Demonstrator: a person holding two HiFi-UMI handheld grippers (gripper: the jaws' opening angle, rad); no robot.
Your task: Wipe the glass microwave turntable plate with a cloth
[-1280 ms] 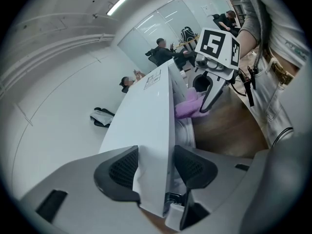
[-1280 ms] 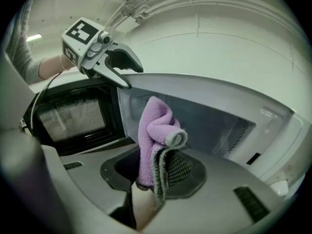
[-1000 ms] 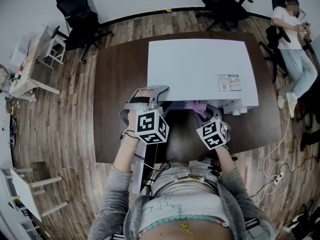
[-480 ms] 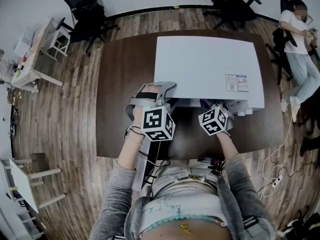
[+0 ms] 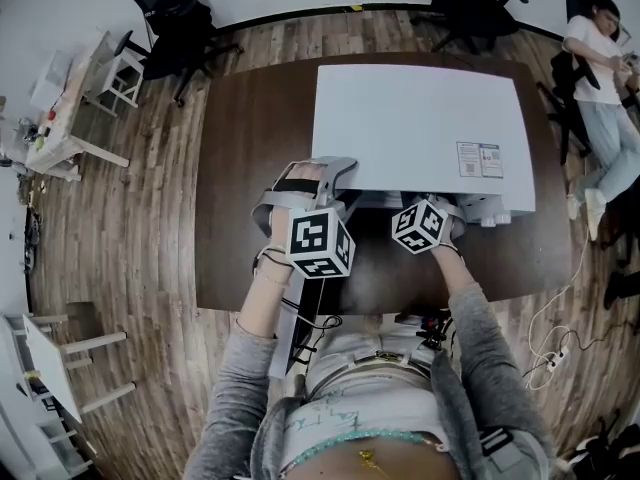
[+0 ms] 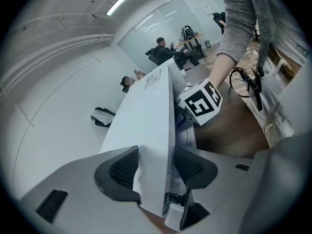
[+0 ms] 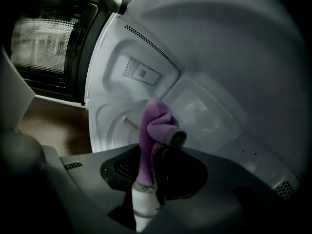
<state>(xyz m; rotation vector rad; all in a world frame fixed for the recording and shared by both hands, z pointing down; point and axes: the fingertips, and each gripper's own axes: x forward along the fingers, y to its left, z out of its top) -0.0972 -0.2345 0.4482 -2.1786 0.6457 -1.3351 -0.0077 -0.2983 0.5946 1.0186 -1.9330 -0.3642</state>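
A white microwave (image 5: 420,133) stands on a dark wooden table (image 5: 250,168). My left gripper (image 5: 325,178) is at its front left corner, and in the left gripper view the left gripper (image 6: 156,167) is shut on the thin white door edge (image 6: 158,145). My right gripper (image 5: 420,226) reaches under the front of the microwave, its jaws hidden from the head view. Inside the cavity the right gripper (image 7: 153,165) is shut on a purple cloth (image 7: 156,126). Just beyond the cloth shows a faint round rim, seemingly the glass turntable plate (image 7: 109,123). The mesh door window (image 7: 44,48) is at the upper left.
Office chairs (image 5: 170,18) stand behind the table, and a person (image 5: 600,88) sits at the far right. Small white tables (image 5: 70,118) stand at the left. Cables (image 5: 550,348) run over the wooden floor (image 5: 130,268) on the right.
My right gripper has moved forward into the microwave, so the purple cloth no longer shows from above. The left gripper stays clamped at the front left corner.
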